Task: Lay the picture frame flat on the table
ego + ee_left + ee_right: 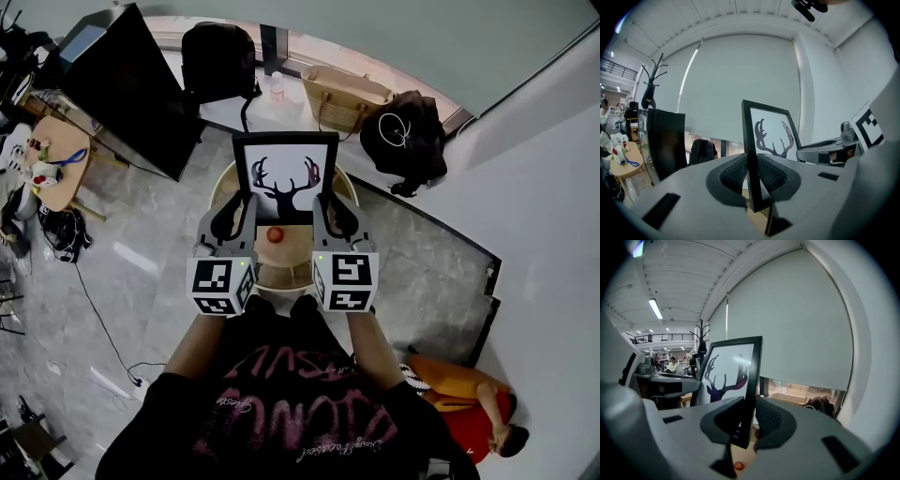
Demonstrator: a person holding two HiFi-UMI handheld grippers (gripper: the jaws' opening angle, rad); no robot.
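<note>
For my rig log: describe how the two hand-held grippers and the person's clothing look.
The left hand-held gripper and right hand-held gripper have smooth light grey shells with dark, textured pads. Each carries a cube of black-and-white square markers. The person wears a black short-sleeved T-shirt with pink lettering.

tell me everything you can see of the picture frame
The frame is a thin black rectangle around a white picture of dark antlers tinged purple-red. It stands upright over the round wooden table, facing the person. The left claw is shut on its left edge, the right claw on its right edge.
</note>
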